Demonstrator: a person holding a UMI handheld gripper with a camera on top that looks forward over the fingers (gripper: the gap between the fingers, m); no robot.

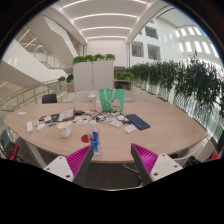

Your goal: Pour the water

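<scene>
Wooden and round, the table spreads out ahead of the gripper, whose two fingers with their magenta pads stand wide apart and hold nothing. Between them and just beyond their tips stands a small blue bottle near the table's front rim, upright; this looks like the vessel for the water, though a pale cup-like thing farther left could be the receiver, and it is too small to be sure. A green bag sits at the far side, a dark flat notebook to the right, and loose clutter lies across the middle.

The step in hand seems to be the approach. To do it well, bring the fingers forward and down so the bottle comes squarely between the pads, level with its body and not its cap, then close evenly on both sides. Keep it upright while lifting, and clear the clutter before tilting over the cup
</scene>
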